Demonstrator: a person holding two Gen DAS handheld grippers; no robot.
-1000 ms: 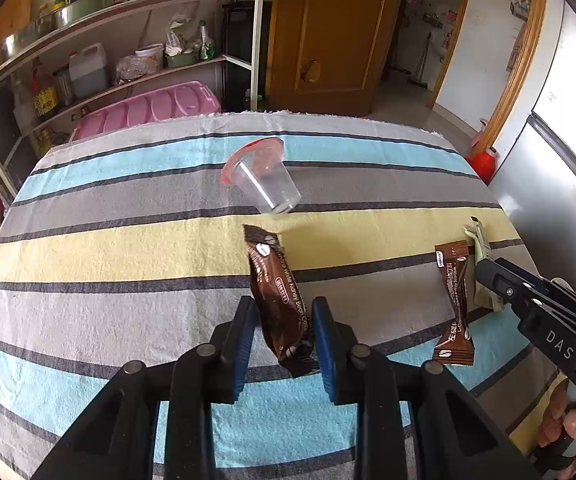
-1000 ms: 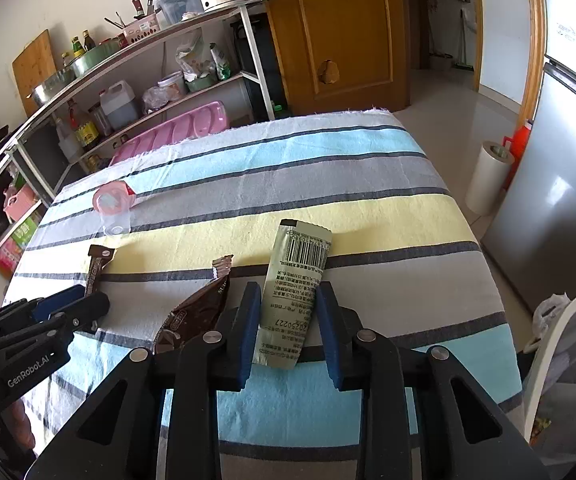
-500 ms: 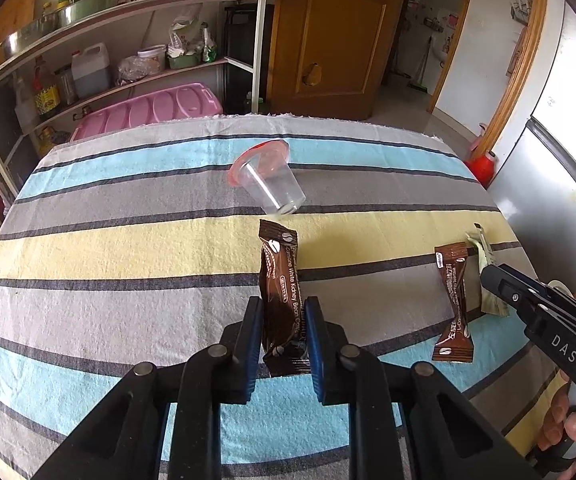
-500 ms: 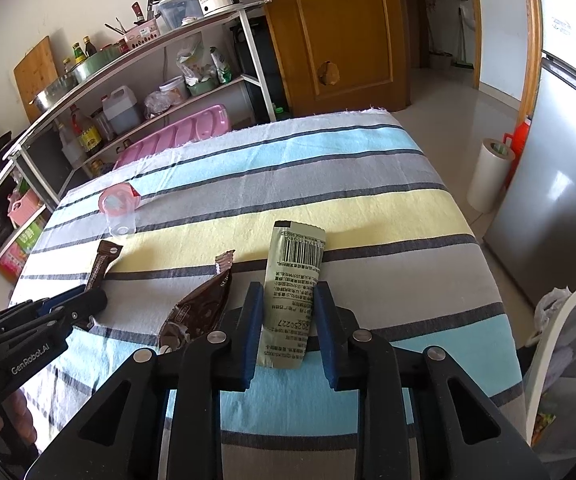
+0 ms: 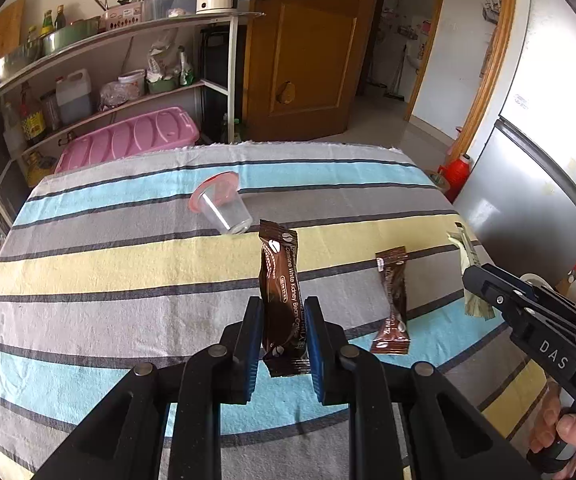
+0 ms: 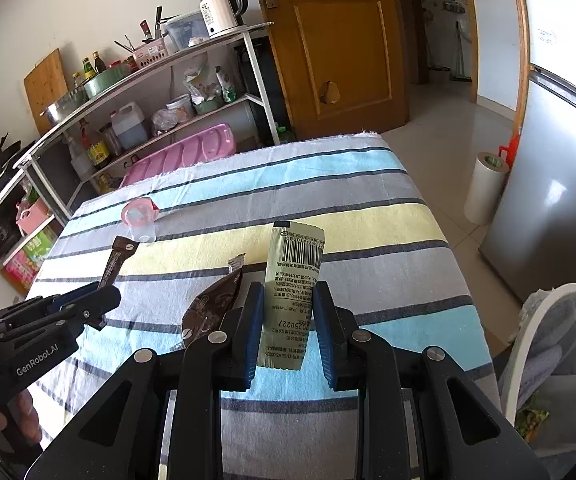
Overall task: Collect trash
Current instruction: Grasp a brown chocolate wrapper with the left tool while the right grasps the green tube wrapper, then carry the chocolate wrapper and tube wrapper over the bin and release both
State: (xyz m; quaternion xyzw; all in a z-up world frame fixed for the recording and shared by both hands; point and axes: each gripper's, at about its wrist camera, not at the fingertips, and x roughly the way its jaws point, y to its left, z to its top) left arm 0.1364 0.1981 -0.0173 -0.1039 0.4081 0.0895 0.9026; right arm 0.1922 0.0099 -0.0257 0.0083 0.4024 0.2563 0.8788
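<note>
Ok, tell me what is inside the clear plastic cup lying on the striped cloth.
The clear plastic cup lies tipped on its side on the striped cloth. Through its wall it looks empty. Its pink rim faces away in the left wrist view, so the mouth is not fully visible.

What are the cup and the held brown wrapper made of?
Cup: looks like thin clear plastic with a pink rim; the stripes show through it. Brown wrapper: seemingly glossy printed plastic film, with glare and a crimped top edge.
</note>
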